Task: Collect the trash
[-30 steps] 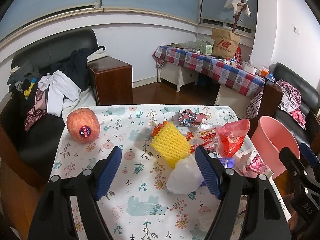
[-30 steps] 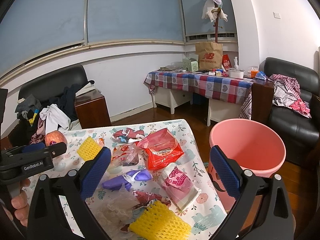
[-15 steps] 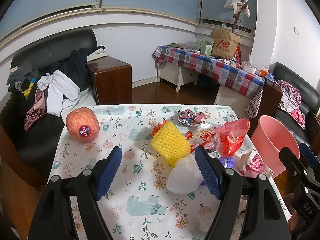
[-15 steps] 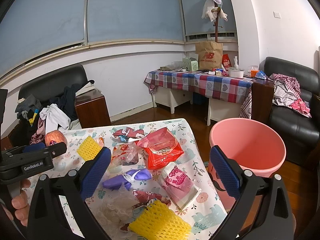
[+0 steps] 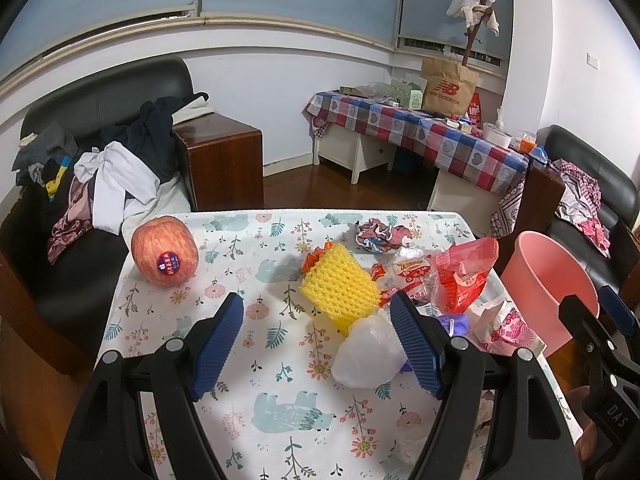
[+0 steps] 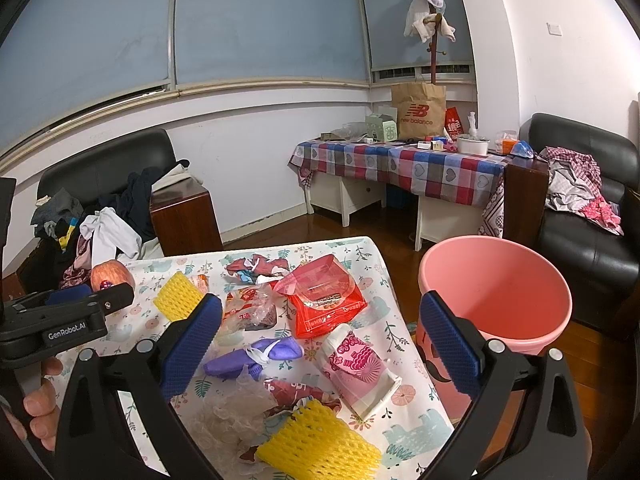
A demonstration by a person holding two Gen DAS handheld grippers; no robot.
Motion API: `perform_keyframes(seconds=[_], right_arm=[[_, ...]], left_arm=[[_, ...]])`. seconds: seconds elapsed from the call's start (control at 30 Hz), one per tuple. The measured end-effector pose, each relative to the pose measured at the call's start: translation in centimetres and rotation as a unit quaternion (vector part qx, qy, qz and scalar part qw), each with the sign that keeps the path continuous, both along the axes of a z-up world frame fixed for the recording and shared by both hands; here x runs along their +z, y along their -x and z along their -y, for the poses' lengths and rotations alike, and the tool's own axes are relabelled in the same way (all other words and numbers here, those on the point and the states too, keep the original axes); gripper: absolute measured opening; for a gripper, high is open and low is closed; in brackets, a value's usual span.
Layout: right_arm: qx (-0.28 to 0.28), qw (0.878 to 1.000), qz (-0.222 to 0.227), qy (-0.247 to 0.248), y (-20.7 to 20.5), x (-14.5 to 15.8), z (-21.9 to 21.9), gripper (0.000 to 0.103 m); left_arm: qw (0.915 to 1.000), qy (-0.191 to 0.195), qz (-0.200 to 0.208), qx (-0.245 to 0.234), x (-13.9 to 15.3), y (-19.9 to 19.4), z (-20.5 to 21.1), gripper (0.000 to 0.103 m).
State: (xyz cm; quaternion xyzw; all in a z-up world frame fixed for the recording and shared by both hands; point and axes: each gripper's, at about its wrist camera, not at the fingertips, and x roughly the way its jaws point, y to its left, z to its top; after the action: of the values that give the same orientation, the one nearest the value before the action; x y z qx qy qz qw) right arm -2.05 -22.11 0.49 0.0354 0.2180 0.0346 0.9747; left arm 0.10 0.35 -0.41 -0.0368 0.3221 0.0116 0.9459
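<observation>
Nothing had shifted since the earlier frames: both the left gripper and right gripper hung spread and empty over the wrappers littering the table, beside the pink bin.

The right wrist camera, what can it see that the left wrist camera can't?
Only the right wrist view shows a second yellow foam net near the table's front edge, and the left gripper with fingers holding it. Only the left wrist view shows the white plastic bag. Both show the apple, the red packet, the purple glove and the pink bucket.
</observation>
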Motion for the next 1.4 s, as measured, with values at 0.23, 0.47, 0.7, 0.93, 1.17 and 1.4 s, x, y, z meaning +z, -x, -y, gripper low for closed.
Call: perform_keyframes(seconds=[0.23, 0.47, 0.7, 0.93, 1.17, 1.4], right_arm=[[0.003, 1.000, -0.004, -0.002, 0.1, 0.1, 0.1, 0.100], [0.000, 1.000, -0.009, -0.010, 0.5, 0.3, 1.8, 0.100], [0.012, 0.999, -0.034, -0.037, 1.0, 0.1, 4.9, 0.089], [0.090, 0.989, -0.085, -0.078, 2.2, -1.3, 5.7, 0.082], [0.167, 0.975, -0.134, -0.059, 4.0, -3.3, 3.4, 0.074], [0.196, 0.963, -0.179, -0.042, 3.9, -5.8, 1.6, 0.064]], left_arm=[[1.0000, 0.001, 0.000, -0.004, 0.1, -0.1, -0.3, 0.075], [0.9990, 0.017, 0.014, -0.039, 0.3, 0.3, -0.8, 0.075], [0.9880, 0.072, 0.007, -0.137, 0.0, 1.5, -0.5, 0.069], [0.9626, 0.109, -0.034, -0.246, -1.8, 3.0, 1.8, 0.067], [0.9492, 0.065, -0.084, -0.296, -5.0, 3.4, 5.1, 0.067], [0.9434, 0.014, -0.098, -0.316, -6.6, 3.2, 7.0, 0.045]])
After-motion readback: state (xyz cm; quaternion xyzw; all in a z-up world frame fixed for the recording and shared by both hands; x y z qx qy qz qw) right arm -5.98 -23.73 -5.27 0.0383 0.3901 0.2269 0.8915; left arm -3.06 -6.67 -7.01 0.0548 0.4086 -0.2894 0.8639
